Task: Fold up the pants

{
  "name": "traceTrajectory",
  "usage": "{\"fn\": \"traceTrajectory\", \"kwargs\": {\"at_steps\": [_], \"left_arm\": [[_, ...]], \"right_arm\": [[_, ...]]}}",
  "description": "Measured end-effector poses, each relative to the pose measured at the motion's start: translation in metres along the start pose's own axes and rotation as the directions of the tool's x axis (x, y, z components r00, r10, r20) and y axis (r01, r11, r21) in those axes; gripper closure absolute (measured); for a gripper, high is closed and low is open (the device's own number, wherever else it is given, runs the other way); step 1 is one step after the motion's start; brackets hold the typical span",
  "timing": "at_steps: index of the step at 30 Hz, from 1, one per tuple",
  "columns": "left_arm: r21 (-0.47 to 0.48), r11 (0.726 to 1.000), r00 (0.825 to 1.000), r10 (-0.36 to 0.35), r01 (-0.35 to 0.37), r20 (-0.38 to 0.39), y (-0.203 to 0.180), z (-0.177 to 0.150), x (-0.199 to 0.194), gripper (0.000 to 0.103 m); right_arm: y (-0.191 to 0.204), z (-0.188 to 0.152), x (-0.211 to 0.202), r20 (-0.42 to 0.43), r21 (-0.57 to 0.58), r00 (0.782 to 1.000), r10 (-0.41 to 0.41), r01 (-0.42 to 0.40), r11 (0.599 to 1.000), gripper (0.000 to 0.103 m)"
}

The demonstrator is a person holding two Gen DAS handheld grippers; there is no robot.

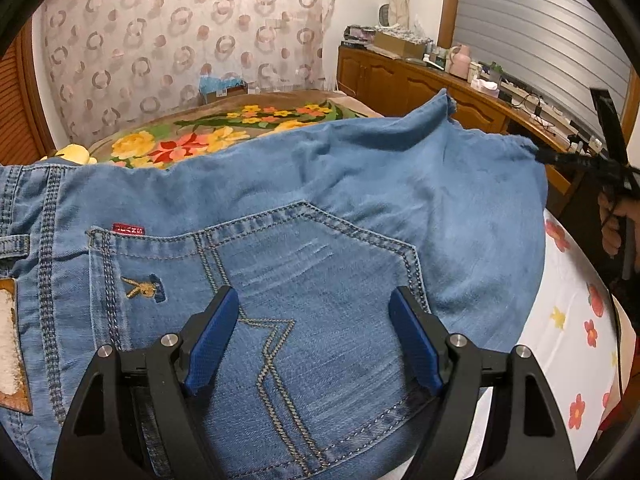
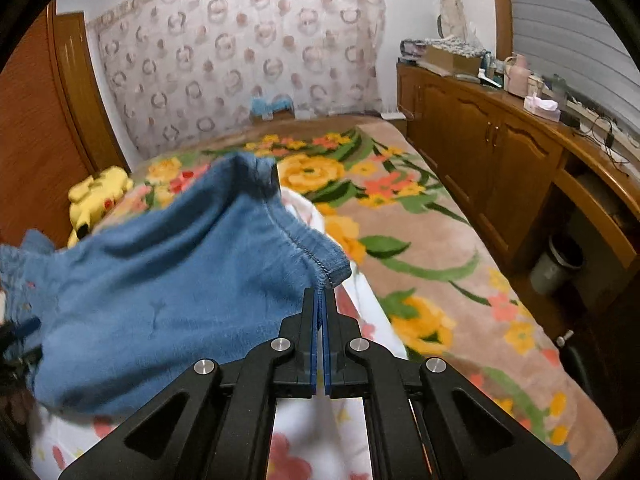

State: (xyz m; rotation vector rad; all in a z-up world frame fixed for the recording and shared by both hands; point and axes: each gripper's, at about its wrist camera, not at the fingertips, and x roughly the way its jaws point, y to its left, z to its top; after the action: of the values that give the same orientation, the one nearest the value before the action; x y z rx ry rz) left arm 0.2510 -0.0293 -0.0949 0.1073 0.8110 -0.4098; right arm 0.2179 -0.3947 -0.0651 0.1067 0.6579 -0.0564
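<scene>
Folding has only begun: the pants (image 1: 320, 184) lie on the bed (image 2: 432, 240), right gripper (image 2: 320, 294) fingers clenched on the hem at twelve o'clock, left gripper (image 1: 314, 334) fingers released over the back pocket (image 1: 256, 280)

Floral bedspread (image 2: 420, 240), wooden cabinets (image 2: 480, 140)

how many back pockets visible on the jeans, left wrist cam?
1. The back pocket lies under the open left gripper. A second may be hidden beyond the frame's left edge.
</scene>
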Motion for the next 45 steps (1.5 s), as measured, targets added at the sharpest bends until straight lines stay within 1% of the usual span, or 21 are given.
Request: {"fn": "traceTrajectory", "kwargs": {"at_steps": [2, 6, 10, 11, 12, 14, 15, 18, 20, 23, 24, 25, 26, 29, 32, 36, 40, 45], "left_arm": [[0.002, 1.000, 1.000, 0.003, -0.003, -0.008, -0.002, 0.001, 0.001, 0.024], [0.010, 1.000, 1.000, 0.014, -0.014, -0.027, -0.005, 0.001, 0.005, 0.024], [0.006, 1.000, 0.999, 0.011, -0.011, -0.042, -0.005, 0.003, 0.007, 0.023], [0.003, 1.000, 0.999, 0.008, -0.008, -0.043, -0.004, 0.003, 0.007, 0.023], [0.000, 1.000, 0.999, 0.005, -0.005, -0.043, -0.004, 0.003, 0.007, 0.023], [0.002, 1.000, 0.999, 0.006, -0.006, -0.044, -0.004, 0.003, 0.007, 0.023], [0.004, 1.000, 0.999, 0.009, -0.009, -0.044, -0.004, 0.004, 0.007, 0.023], [0.009, 1.000, 0.999, 0.015, -0.015, -0.045, -0.003, 0.004, 0.008, 0.023], [0.012, 1.000, 0.999, 0.022, -0.022, -0.044, -0.005, 0.004, 0.008, 0.023], [0.012, 0.999, 0.999, 0.031, -0.030, -0.032, -0.005, 0.004, 0.005, 0.023], [0.015, 0.999, 0.999, 0.031, -0.030, -0.026, -0.005, 0.003, 0.003, 0.023], [0.016, 0.999, 0.999, 0.030, -0.030, -0.021, -0.004, 0.002, 0.001, 0.023], [0.013, 0.999, 0.999, 0.030, -0.029, -0.020, -0.003, 0.003, -0.002, 0.023], [-0.009, 1.000, 1.000, 0.030, -0.030, -0.010, 0.002, 0.004, -0.014, 0.023], [-0.015, 0.999, 0.999, 0.049, -0.048, 0.023, 0.005, 0.004, -0.029, 0.023], [-0.023, 0.997, 0.996, 0.070, -0.068, 0.064, 0.012, 0.003, -0.049, 0.023], [-0.033, 0.995, 0.991, 0.094, -0.091, 0.097, 0.021, -0.002, -0.071, 0.023], [-0.066, 0.991, 0.985, 0.123, -0.116, 0.119, 0.037, -0.011, -0.095, 0.023]], "right_arm": [[-0.001, -0.009, 0.004, -0.019, -0.005, 1.000, -0.008, 0.007, 1.000, 0.102], [-0.009, -0.019, 0.010, -0.036, 0.027, 0.999, 0.023, -0.022, 0.999, 0.102], [-0.014, -0.014, 0.014, -0.045, 0.044, 0.997, 0.058, -0.056, 0.997, 0.100], [-0.016, -0.014, 0.015, -0.046, 0.048, 0.997, 0.059, -0.057, 0.997, 0.096], [-0.017, -0.011, 0.016, -0.048, 0.053, 0.997, 0.058, -0.056, 0.997, 0.086], [-0.020, -0.012, 0.022, -0.070, 0.064, 0.995, 0.075, -0.071, 0.995, 0.074], [-0.019, -0.011, 0.023, -0.083, 0.068, 0.993, 0.088, -0.083, 0.994, 0.072], [-0.016, -0.006, 0.035, -0.131, 0.062, 0.987, 0.087, -0.080, 0.995, 0.069], [-0.020, -0.003, 0.039, -0.134, 0.090, 0.986, 0.103, -0.092, 0.992, 0.068], [-0.028, 0.002, 0.044, -0.137, 0.139, 0.983, 0.121, -0.102, 0.985, 0.068], [-0.029, 0.003, 0.044, -0.132, 0.137, 0.984, 0.120, -0.102, 0.985, 0.073], [-0.029, 0.004, 0.042, -0.123, 0.130, 0.985, 0.117, -0.101, 0.986, 0.081], [-0.027, 0.005, 0.039, -0.112, 0.119, 0.987, 0.117, -0.103, 0.988, 0.094], [-0.023, 0.008, 0.027, -0.068, 0.090, 0.991, 0.118, -0.112, 0.990, 0.100], [-0.008, 0.010, 0.011, -0.021, 0.051, 0.993, 0.114, -0.112, 0.992, 0.101], [0.014, 0.016, -0.012, 0.045, -0.007, 0.989, 0.141, -0.140, 0.990, 0.101], [0.053, 0.027, -0.031, 0.091, -0.093, 0.976, 0.198, -0.190, 0.977, 0.101], [0.114, 0.034, -0.044, 0.101, -0.196, 0.952, 0.288, -0.265, 0.944, 0.101]]}}
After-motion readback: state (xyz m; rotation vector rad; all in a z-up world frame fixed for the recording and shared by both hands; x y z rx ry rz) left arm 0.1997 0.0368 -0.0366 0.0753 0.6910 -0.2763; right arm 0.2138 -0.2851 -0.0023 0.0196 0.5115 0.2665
